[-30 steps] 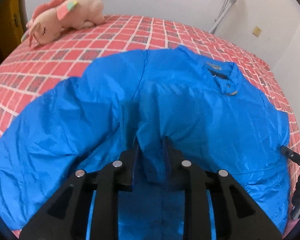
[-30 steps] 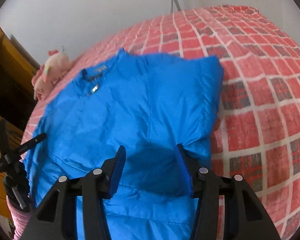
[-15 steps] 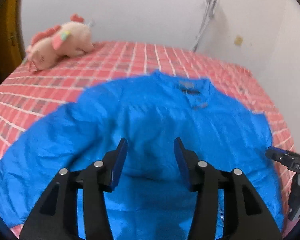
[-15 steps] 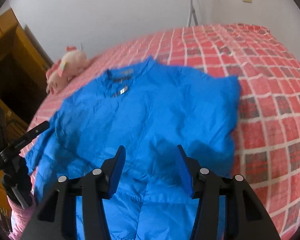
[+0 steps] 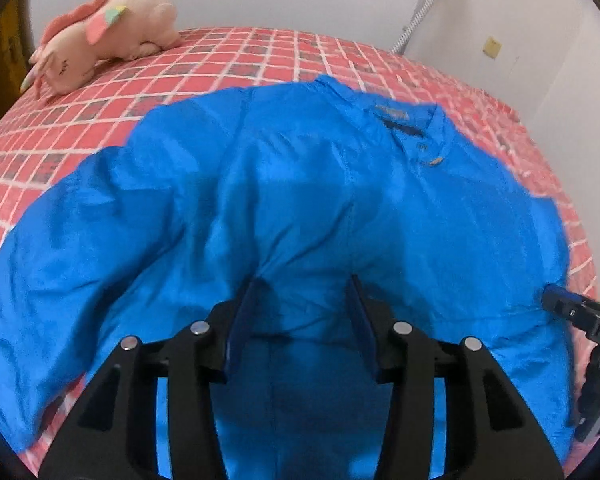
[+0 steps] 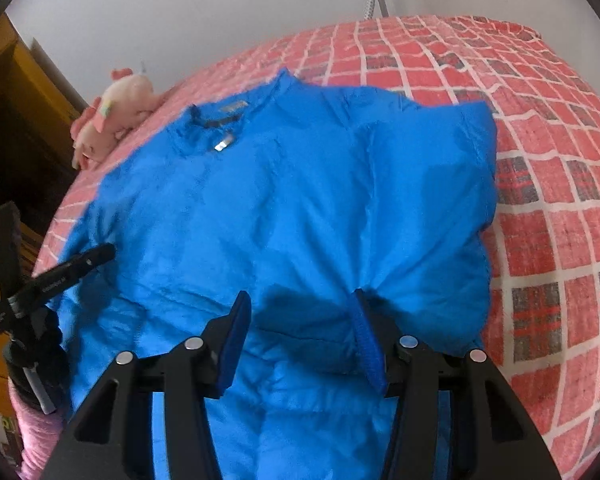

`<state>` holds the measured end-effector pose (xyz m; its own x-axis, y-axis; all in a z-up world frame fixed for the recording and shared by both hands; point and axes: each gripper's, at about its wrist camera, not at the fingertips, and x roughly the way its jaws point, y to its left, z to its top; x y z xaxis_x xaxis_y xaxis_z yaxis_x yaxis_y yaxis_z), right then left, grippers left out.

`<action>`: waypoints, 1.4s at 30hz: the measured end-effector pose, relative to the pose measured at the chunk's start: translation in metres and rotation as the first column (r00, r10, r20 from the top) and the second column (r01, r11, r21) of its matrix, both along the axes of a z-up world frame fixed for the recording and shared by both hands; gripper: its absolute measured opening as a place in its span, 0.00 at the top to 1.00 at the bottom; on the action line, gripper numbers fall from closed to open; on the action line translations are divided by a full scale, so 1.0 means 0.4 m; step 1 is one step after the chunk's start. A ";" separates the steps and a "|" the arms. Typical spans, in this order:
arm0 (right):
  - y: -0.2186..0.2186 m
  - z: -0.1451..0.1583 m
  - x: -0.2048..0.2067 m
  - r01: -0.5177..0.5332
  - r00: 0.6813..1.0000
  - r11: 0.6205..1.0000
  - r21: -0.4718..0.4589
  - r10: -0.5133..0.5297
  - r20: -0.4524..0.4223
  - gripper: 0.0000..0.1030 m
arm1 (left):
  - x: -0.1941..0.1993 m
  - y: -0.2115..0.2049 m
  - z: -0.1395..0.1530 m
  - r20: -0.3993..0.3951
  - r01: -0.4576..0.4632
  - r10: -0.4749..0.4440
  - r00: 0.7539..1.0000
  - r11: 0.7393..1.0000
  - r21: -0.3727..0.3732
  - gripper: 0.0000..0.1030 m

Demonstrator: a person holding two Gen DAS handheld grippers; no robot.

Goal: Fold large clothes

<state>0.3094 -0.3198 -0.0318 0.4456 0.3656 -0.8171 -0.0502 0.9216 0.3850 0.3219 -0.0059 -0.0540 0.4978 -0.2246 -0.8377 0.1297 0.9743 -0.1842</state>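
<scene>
A large bright blue jacket (image 5: 320, 200) lies spread on the red checked bed, collar (image 5: 408, 120) toward the far wall; it also shows in the right wrist view (image 6: 292, 208). Its left sleeve (image 5: 60, 264) stretches out to the left. Its right sleeve is folded in over the body (image 6: 432, 200). My left gripper (image 5: 305, 292) is open and empty, low over the jacket's lower body. My right gripper (image 6: 300, 308) is open and empty, low over the folded right side, with fabric bulging between its fingers.
A pink plush toy (image 5: 104, 36) lies at the bed's far left corner. The red checked bedspread (image 6: 548, 168) lies bare to the right of the jacket. White walls stand behind. Wooden furniture (image 6: 4, 128) stands left of the bed.
My left gripper let go of the jacket fabric and opened, lifted back, then came down close again. My right gripper stayed open and drew near the folded sleeve again.
</scene>
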 end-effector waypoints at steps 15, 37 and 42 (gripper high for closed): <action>0.008 0.078 -0.057 -0.014 0.999 1.000 -0.024 0.015 0.051 0.34 | -0.376 0.601 0.165 0.126 -0.488 0.472 0.873 0.843 0.227 0.12; 0.010 0.043 -0.043 0.001 1.000 0.999 -0.038 0.000 0.016 0.34 | -0.523 0.989 -0.008 -0.051 -0.709 0.708 0.704 0.705 -0.012 0.55; 0.005 0.044 -0.045 0.009 1.000 0.999 -0.035 -0.008 0.015 0.34 | -0.526 0.949 0.036 0.000 -0.714 0.714 0.700 0.700 -0.026 0.72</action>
